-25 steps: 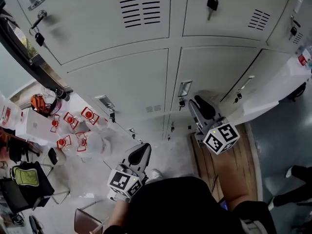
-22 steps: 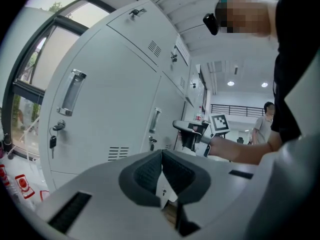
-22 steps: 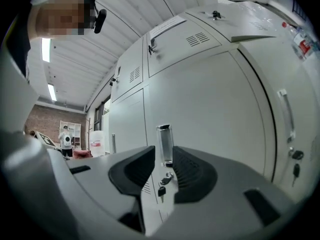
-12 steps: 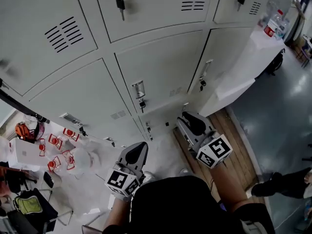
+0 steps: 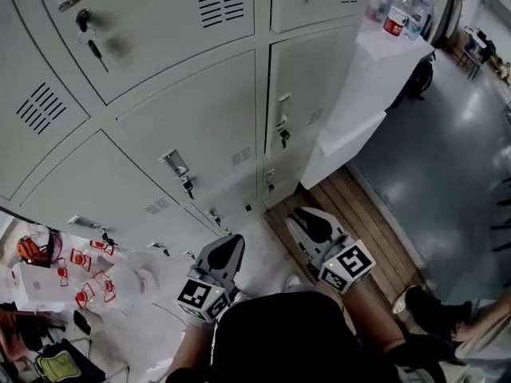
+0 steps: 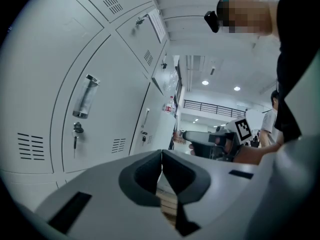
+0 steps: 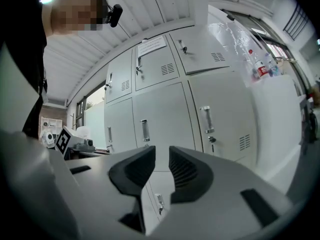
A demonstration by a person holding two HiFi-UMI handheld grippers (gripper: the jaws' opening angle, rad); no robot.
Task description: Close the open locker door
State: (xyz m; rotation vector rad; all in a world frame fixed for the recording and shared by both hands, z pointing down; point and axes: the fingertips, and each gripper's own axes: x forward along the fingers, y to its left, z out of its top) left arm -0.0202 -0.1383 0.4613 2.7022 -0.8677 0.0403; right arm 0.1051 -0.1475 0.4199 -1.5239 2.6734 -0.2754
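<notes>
Cut by the head view's top edge: pale grey metal locker door [image 5: 152, 22]. Door or cabinet, impossible to tell: tall white slab [image 5: 363, 70]. Too small to read: white paper notice [image 7: 151, 45]. Too small to identify: red-and-white floor items [image 5: 80, 282].

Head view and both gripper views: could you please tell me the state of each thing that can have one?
left gripper: shut, jaws together, nothing held.
right gripper: open, jaws slightly apart after just closing a little, nothing between them.
middle locker door: closed, flush with its neighbours.
right locker door: closed.
bottles: upright on the white counter.
</notes>
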